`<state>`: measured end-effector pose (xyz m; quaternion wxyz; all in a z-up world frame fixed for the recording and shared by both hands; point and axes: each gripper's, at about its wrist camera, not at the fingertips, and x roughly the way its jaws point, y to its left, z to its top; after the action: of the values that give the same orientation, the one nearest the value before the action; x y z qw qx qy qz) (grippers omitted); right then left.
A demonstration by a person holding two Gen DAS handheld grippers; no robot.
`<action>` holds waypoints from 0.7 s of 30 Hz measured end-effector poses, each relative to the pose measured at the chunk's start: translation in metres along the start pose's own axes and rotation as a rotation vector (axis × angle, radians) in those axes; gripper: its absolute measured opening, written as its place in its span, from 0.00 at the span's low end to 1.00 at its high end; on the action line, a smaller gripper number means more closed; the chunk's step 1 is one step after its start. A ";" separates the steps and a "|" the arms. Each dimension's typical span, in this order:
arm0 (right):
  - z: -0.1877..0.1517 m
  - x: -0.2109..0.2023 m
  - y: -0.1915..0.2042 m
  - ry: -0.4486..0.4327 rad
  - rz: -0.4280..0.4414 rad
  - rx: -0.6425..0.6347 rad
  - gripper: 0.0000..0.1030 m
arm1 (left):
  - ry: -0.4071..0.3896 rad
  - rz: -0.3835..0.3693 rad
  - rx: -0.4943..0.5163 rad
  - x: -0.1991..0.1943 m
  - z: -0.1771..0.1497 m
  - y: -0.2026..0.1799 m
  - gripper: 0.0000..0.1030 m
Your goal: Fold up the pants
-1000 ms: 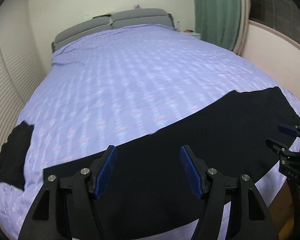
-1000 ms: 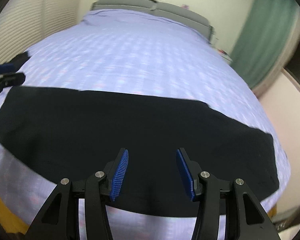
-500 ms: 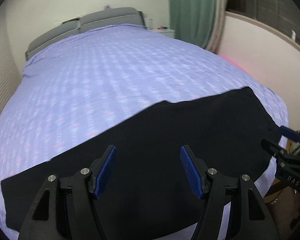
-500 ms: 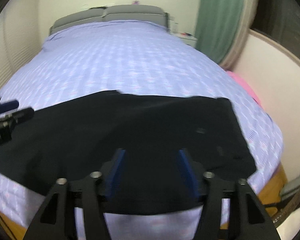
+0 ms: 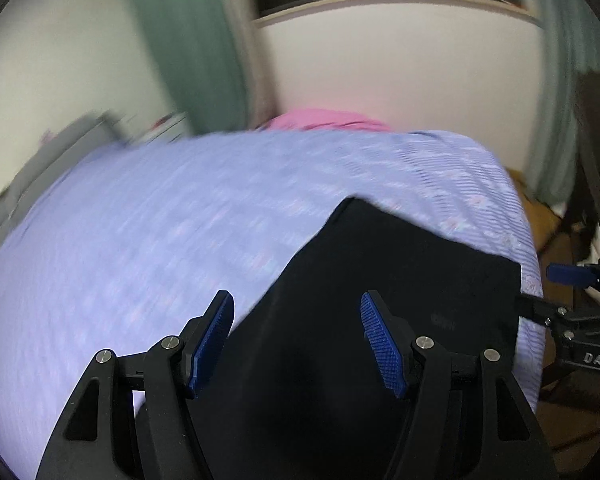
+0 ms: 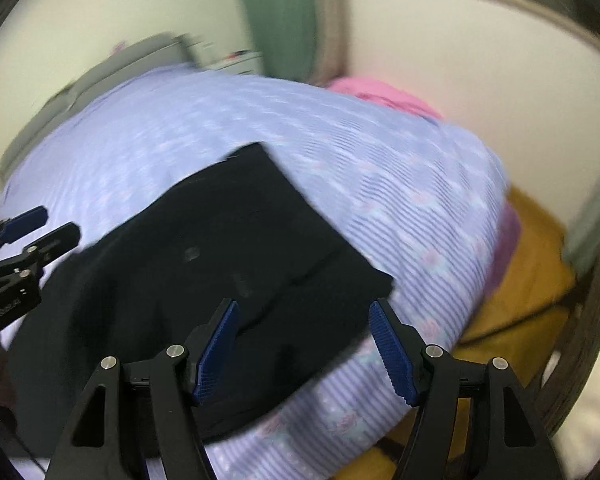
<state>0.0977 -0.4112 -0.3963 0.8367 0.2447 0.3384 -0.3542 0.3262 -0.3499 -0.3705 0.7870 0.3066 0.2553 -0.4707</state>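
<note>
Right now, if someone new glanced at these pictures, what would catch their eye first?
The black pants lying flat at the near corner of the lavender striped bed. Next, the left gripper and right gripper, both open and empty above them, and a pink cloth past the bed's far edge.

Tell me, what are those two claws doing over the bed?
A person is folding black pants that lie on a purple bed, with a claw in each hand. Right now neither claw holds anything: the left claw and the right claw both hover open above the end of the pants near the bed's corner. The pictures are blurry. A pink cloth lies at the bed's far edge.
</note>
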 end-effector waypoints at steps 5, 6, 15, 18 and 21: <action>0.001 0.021 -0.029 0.014 -0.039 0.222 0.66 | -0.001 -0.137 0.193 0.050 0.037 -0.010 0.63; 0.001 0.028 -0.033 0.021 -0.030 0.276 0.66 | 0.012 -0.164 0.212 0.059 0.042 -0.010 0.63; -0.005 0.070 -0.056 0.083 0.053 0.438 0.66 | 0.190 -0.346 0.202 0.130 0.071 0.009 0.63; -0.003 0.085 -0.062 0.106 0.109 0.388 0.66 | 0.247 -0.433 0.225 0.147 0.071 0.004 0.63; -0.002 0.089 -0.069 0.109 0.184 0.365 0.67 | 0.303 -0.508 0.237 0.163 0.067 -0.001 0.63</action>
<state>0.0906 -0.4915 -0.4757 0.7878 0.4408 0.2897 -0.3181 0.4023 -0.4943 -0.4377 0.5560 0.3894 0.3814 -0.6275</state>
